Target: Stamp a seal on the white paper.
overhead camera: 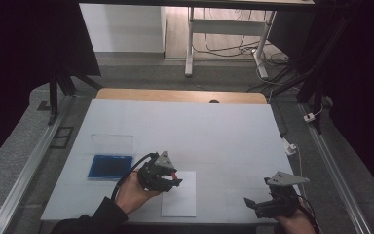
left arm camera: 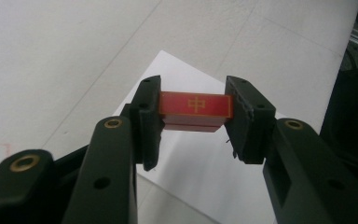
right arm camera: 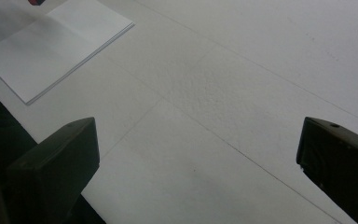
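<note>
— Left hand-held gripper (left arm camera: 193, 122) is pinching the red stamp (left arm camera: 194, 109) just above the paper (overhead camera: 180, 197), near the tabletop's (overhead camera: 214, 131) front edge.

— I'd bring it down flat and press evenly. Right hand-held gripper (overhead camera: 268, 204) sits spread wide, holding nothing, by the front right corner.

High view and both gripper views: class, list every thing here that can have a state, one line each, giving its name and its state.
Left tool: shut on the red block, held above the sheet.
Red block: clamped at both ends, gold mark facing the camera.
Right tool: open, nothing between the jaws.
Clear box: open, lid laid back flat, blue pad inside.
Paper sheet: lying flat on the table.
</note>
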Available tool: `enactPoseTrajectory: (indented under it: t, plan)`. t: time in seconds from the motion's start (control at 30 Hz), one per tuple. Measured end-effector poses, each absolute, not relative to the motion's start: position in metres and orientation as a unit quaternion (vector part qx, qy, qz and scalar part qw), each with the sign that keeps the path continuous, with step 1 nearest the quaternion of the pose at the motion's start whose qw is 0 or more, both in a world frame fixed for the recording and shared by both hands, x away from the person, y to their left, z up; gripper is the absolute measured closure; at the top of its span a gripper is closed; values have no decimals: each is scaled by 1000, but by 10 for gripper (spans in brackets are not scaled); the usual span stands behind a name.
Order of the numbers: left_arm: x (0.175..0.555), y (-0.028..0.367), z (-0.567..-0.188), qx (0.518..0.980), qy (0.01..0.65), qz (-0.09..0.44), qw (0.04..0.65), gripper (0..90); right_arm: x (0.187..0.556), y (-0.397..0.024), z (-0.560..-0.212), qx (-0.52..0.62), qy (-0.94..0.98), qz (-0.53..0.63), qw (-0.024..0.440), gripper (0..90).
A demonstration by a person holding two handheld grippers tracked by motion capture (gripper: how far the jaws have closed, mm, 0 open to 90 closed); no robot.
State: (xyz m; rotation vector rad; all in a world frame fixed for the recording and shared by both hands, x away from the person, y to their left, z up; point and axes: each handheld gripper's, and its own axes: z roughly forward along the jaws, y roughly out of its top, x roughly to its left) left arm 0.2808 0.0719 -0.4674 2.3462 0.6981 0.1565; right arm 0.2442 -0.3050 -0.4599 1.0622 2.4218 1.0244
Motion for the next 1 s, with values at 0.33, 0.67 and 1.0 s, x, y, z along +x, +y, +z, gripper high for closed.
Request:
enactPoseTrajectory:
  t: [0.33,0.67,1.0]
  plan:
    - [280,59,-481,911,251,64,321,582,244,-305,-460,369,844,358,153,0]
    - [281,54,-491,915,248,63,311,582,244,-305,-460,369,844,358,152,0]
    - [279,48,-498,923,238,70,293,583,244,-305,-460,369,844,358,151,0]
